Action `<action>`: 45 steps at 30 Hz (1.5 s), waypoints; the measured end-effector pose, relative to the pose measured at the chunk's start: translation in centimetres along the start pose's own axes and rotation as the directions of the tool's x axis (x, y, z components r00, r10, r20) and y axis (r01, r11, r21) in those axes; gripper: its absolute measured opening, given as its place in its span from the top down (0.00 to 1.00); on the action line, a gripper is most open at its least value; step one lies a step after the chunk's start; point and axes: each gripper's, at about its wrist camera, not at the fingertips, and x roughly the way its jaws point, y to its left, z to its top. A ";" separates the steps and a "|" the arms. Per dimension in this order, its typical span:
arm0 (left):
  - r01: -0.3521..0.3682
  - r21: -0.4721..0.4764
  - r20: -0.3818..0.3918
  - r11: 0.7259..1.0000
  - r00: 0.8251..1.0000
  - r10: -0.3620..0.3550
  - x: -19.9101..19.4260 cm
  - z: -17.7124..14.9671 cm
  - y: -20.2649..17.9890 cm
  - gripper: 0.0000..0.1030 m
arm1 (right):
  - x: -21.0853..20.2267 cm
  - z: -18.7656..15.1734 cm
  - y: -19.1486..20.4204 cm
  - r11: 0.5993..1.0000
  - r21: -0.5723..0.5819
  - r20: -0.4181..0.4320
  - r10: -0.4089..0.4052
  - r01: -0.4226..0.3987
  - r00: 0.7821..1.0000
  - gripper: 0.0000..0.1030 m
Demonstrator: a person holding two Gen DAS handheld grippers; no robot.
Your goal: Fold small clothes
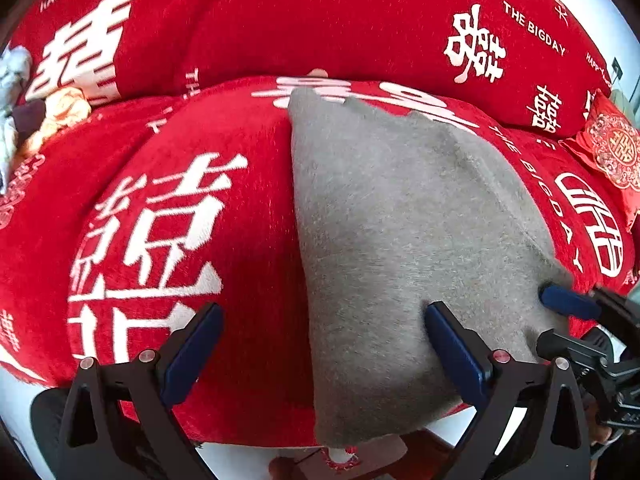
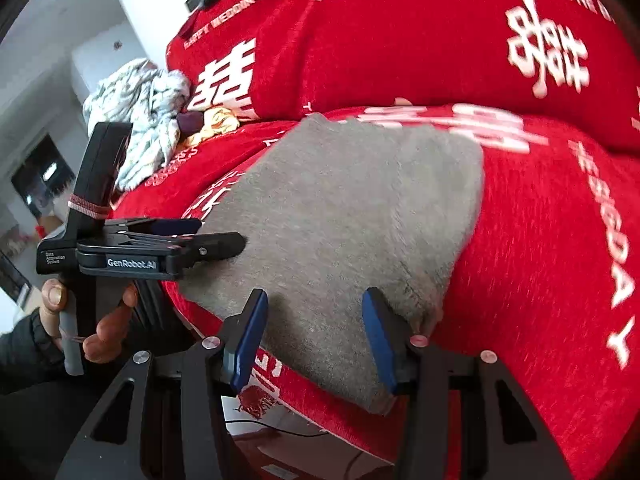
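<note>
Garment: we see a grey fleece garment (image 1: 400,248) lying flat on the red sofa cover (image 1: 224,208), already folded to a narrow shape, its near hem close to the sofa edge.
Left gripper (image 1: 324,356): our fingers (image 1: 192,356) stand fully wide and hold nothing; the long left edge of the cloth runs between them, one finger over the red cover, the other over the grey.
Right gripper (image 2: 316,344): about half open, nothing pinched; the near right corner of the garment lies just ahead of the right finger.
Step, as we judge: take both near corners for the next fold.
How to do well: we should lower each gripper until one finger slides under the hem, close on all layers together, then lift both sides evenly.
Risk: catching the sofa cover with the cloth.
</note>
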 end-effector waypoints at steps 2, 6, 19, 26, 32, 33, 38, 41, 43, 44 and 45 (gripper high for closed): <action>-0.015 0.003 0.012 1.000 1.000 0.015 -0.5 0.1 -0.2 0.01 | -0.1 0.6 0.4 1.000 -0.021 0.010 -0.009 0.009 1.000 0.42; -0.057 0.009 0.011 0.998 0.998 0.057 -1.1 0.4 -0.7 0.01 | 0.6 1.1 0.3 0.998 0.005 -0.021 -0.061 0.061 0.998 0.42; -0.059 0.002 -0.011 0.998 0.998 0.059 -1.5 1.0 -2.0 0.01 | -1.2 2.2 1.7 0.974 -0.002 -0.055 -0.225 0.225 0.973 0.33; -0.165 -0.014 0.010 0.986 0.986 0.165 -2.3 1.1 -2.3 0.01 | -1.8 3.7 3.0 0.943 -0.058 -0.047 -0.330 0.327 0.943 0.25; -0.159 -0.064 0.016 0.985 0.987 0.161 -2.7 1.4 -1.5 0.01 | -1.7 3.9 3.1 0.933 -0.069 -0.058 -0.357 0.353 0.932 0.25; -0.155 -0.058 0.021 0.986 0.987 0.156 -2.8 1.4 -1.6 0.01 | -1.8 3.9 3.1 0.931 -0.070 -0.059 -0.363 0.359 0.930 0.25; -0.130 -0.042 0.022 0.991 0.991 0.131 -2.9 1.6 -2.0 0.01 | -1.9 3.9 2.8 0.931 -0.063 -0.059 -0.363 0.359 0.930 0.25; -0.131 -0.029 0.017 0.991 0.991 0.131 -2.7 1.8 -2.4 0.01 | -1.9 3.9 2.6 0.933 -0.057 -0.062 -0.358 0.355 0.931 0.25; -0.134 -0.026 0.012 0.991 0.991 0.134 -2.5 1.8 -2.5 0.01 | -1.9 3.8 2.5 0.934 -0.054 -0.063 -0.357 0.354 0.932 0.25; -0.134 -0.026 0.008 0.991 0.991 0.135 -2.4 1.9 -2.6 0.01 | -1.9 3.8 2.3 0.934 -0.053 -0.063 -0.355 0.353 0.933 0.25; -0.136 -0.027 0.005 0.990 0.991 0.136 -2.3 1.9 -2.6 0.01 | -1.9 3.8 2.3 0.935 -0.050 -0.063 -0.355 0.352 0.933 0.25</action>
